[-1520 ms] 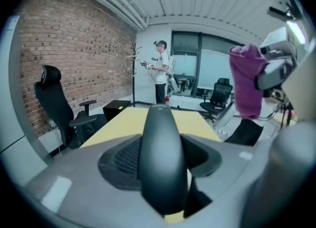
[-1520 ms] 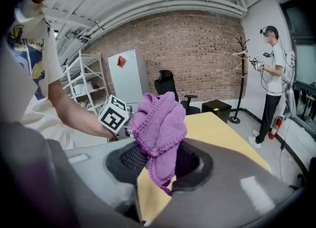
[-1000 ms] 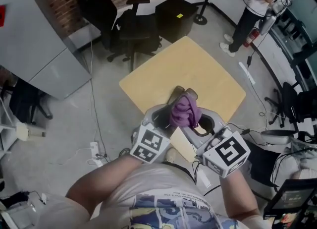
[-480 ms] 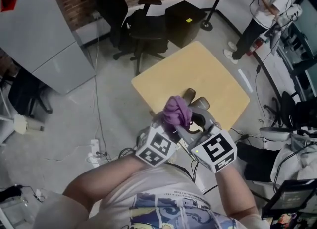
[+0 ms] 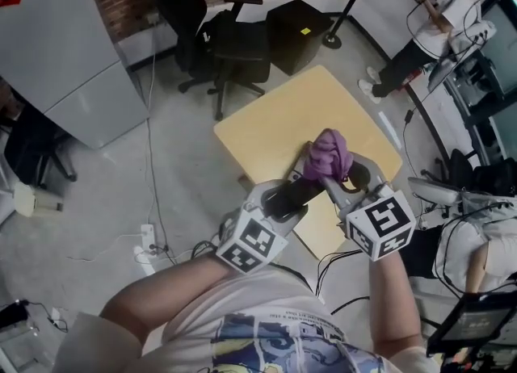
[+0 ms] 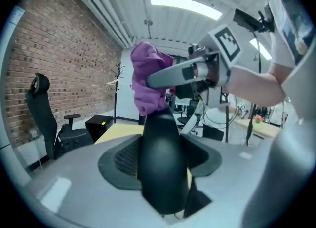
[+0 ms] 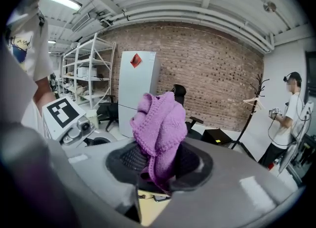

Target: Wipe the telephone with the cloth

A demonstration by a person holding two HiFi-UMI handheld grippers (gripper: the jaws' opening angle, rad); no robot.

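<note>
Purple knitted cloth, bunched into a wad, is pinched between the jaws of the right gripper. Most of the wad stands up above the pads, and one fold hangs below them.

Black telephone, a smooth curved handset, is clamped lengthwise in the left gripper. Its jaws press on both of its sides and its far end points away from the holder.

Both grippers are held up in the air, side by side, in front of the person's chest, the right one a little further out. The cloth sits at the far end of the telephone and seems to touch it in the left gripper view.

Light wooden bench, with a square top, lies below and just beyond both grippers. Its near edge is under them.

Black office chair and a black box stand on the concrete floor past the bench. A grey cabinet stands off to the left against a brick wall, with metal shelving nearby. A second person stands at the far right.
</note>
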